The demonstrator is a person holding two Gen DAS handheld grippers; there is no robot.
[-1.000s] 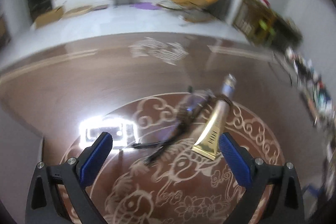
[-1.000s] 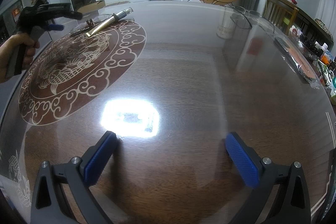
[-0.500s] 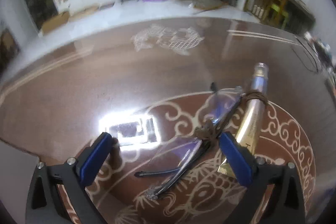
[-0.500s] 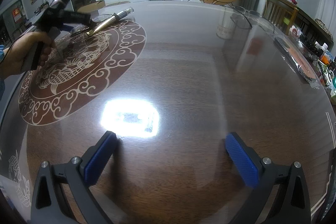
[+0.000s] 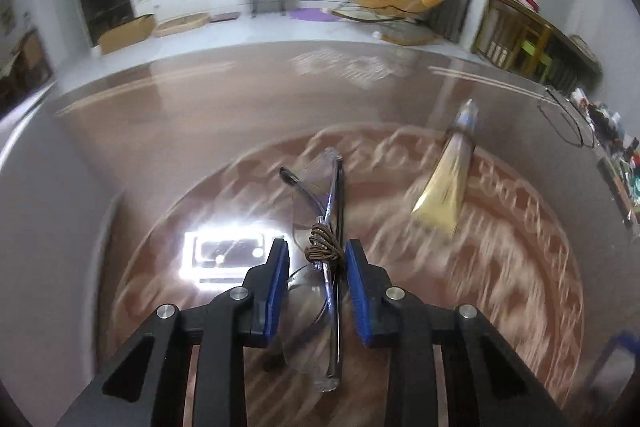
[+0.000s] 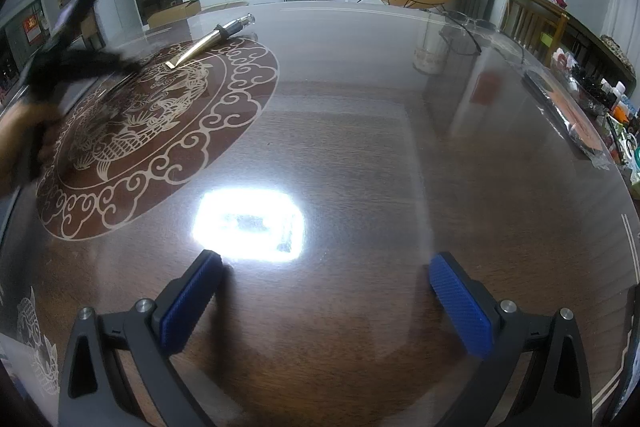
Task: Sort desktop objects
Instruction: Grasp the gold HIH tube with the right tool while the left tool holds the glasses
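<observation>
Left wrist view: the left gripper [image 5: 317,259] points steeply down at the round patterned inlay [image 5: 500,267] of the glossy brown table [image 5: 160,131]. Its blue pads [image 5: 276,283] stand close together and the jaws are closing. Between them lies a pair of folded glasses [image 5: 320,203] with clear lenses and dark arms, lengthwise along the fingers. A brown hair tie [image 5: 322,247] is bunched at the bridge of the glasses, right at the fingertips. The right-hand pad looks to be against the frame and the tie; a narrow gap shows on the left side, so a firm grip cannot be confirmed. The background of the inlay is streaked with motion blur; the glasses themselves read sharp.

To the right of the glasses, well apart, a gold tube [image 5: 444,187] with a silvery cap lies on the inlay, cap end pointing away from the camera.

Right wrist view: the right gripper [image 6: 326,281] hangs over bare table [image 6: 360,155], jaws spread wide, nothing between the pads [image 6: 192,291]. A bright lamp reflection [image 6: 248,225] sits on the tabletop just ahead of it. At far left, blurred, a hand [image 6: 20,135] holds the left gripper [image 6: 80,67] over the inlay [image 6: 160,131]; the glasses cannot be made out here. The gold tube [image 6: 208,41] lies at the inlay's far edge. A second pair of glasses [image 6: 464,27] rests near the table's far right edge.
</observation>
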